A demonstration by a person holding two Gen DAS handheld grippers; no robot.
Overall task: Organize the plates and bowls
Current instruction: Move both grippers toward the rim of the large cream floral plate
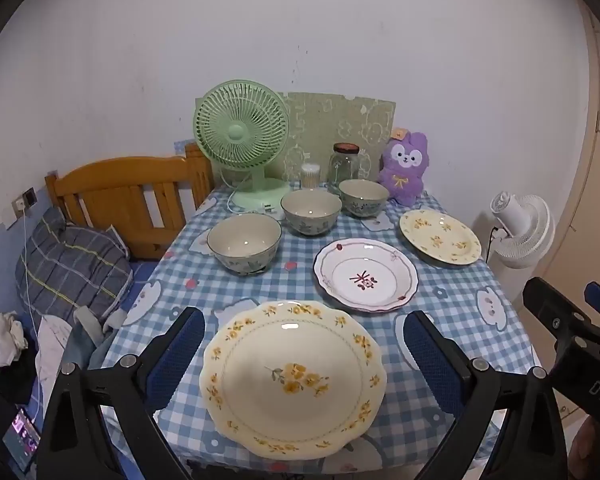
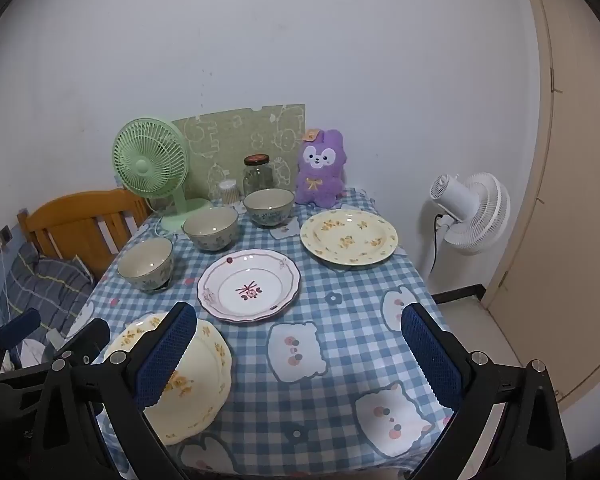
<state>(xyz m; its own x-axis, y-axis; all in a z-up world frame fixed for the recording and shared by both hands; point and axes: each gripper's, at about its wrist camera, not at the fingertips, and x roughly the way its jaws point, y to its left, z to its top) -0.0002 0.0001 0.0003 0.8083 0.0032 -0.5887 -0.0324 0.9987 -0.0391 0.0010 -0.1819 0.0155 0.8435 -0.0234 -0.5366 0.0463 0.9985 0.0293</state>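
Plates and bowls spread on surface (image 1: 460, 292) with blue checked cloth. Big yellow-flower plate (image 1: 294, 378) at near edge, directly ahead of left tool (image 1: 304, 360), seen between its wide-spread fingers, not gripped. Left tool released, empty. White plate with red motif (image 1: 366, 276) mid-surface, just behind big plate, apart from it. Second yellow-flower plate (image 1: 440, 236) far right, near edge of surface. Three bowls in diagonal row: near-left bowl (image 1: 244, 242), middle bowl (image 1: 311, 212), far bowl (image 1: 363, 198), all upright, close but not touching as far as visible. Right tool (image 2: 300, 356) released, fingers wide, only bare cloth between them, holding nothing; its left finger overlaps big plate in right wrist view, contact cannot tell. Behind bowls: green fan (image 1: 242, 148), glass jar (image 1: 344, 166), small cotton-swab tub (image 1: 311, 176), purple plush toy (image 1: 406, 168), green board (image 1: 340, 128) against wall. White standing fan (image 2: 470, 212) on floor right of surface. Wooden bed frame (image 1: 128, 196) and grey plaid pillow (image 1: 72, 264) left.
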